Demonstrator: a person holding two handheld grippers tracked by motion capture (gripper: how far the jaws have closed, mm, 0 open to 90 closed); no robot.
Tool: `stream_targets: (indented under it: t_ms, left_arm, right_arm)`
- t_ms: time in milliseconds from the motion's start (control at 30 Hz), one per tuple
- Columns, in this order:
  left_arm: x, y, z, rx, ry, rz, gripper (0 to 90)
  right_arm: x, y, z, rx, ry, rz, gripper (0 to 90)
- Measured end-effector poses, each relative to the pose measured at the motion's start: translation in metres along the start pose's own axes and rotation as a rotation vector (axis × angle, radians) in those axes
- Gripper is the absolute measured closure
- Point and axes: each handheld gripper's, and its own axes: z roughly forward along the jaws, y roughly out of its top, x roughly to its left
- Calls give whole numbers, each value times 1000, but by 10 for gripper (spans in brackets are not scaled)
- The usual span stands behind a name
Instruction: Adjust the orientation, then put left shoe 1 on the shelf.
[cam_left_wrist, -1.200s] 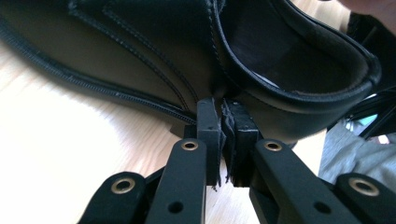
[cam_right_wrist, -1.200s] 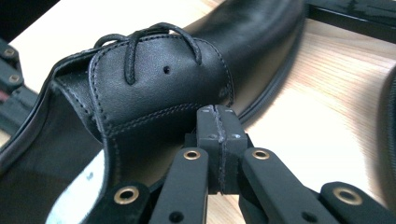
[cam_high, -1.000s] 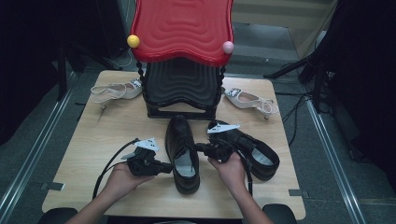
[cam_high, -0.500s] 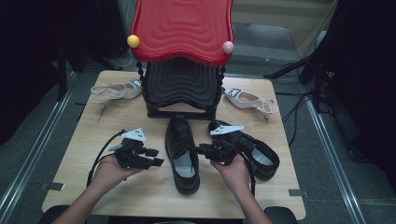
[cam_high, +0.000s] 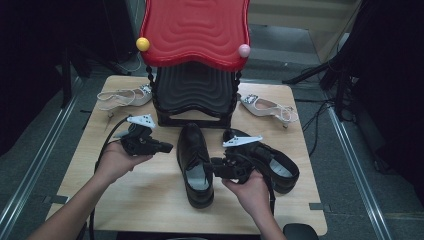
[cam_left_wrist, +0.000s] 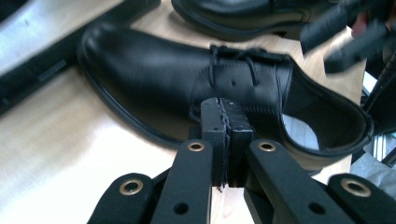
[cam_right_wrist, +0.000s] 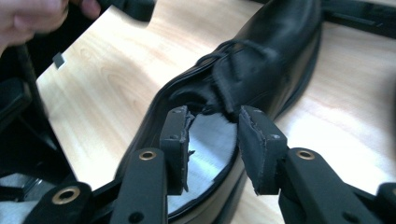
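Note:
A black lace-up shoe (cam_high: 195, 162) lies in the middle of the wooden table (cam_high: 150, 200), toe toward the far side. To its left, my left gripper (cam_high: 168, 148) hovers with its tips pointing at the shoe. Its pads (cam_left_wrist: 226, 122) are pressed together with nothing between them, short of the shoe (cam_left_wrist: 187, 79). From the right, my right gripper (cam_high: 214, 168) points at the shoe's heel end. Its jaws have just been opening, and the pads (cam_right_wrist: 212, 149) stand apart over the shoe's opening (cam_right_wrist: 215, 135), gripping nothing. A second black shoe (cam_high: 272, 160) lies behind the right hand.
A red chair (cam_high: 195, 30) stands over a black stack (cam_high: 195, 92) at the table's back middle. White heeled shoes lie at the back left (cam_high: 122, 96) and back right (cam_high: 265, 106). Cables trail from both grippers toward the front edge.
The left hand has pulled back leftward from the middle shoe and lifted. The right hand has also risen a little beside the shoe's heel end.

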Motion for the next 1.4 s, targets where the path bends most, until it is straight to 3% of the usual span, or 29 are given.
stream_targets:
  t_ms: [200, 467, 800, 1000, 1400]
  left_arm:
    - [6, 23, -11, -26, 0, 10, 892]
    - [10, 49, -26, -43, 20, 30, 900]
    - [8, 81, -40, -43, 47, 75, 899]
    - [11, 96, -45, -45, 38, 74, 899]
    - [16, 132, -71, -74, 74, 78, 897]
  right_arm:
    - [14, 2, 6, 54, -1, -21, 617]
    - [27, 6, 22, 80, 3, -42, 593]
    - [33, 10, 34, 112, 16, -28, 587]
    - [38, 11, 51, 160, 20, -16, 554]
    - [38, 14, 81, 250, 11, -9, 566]
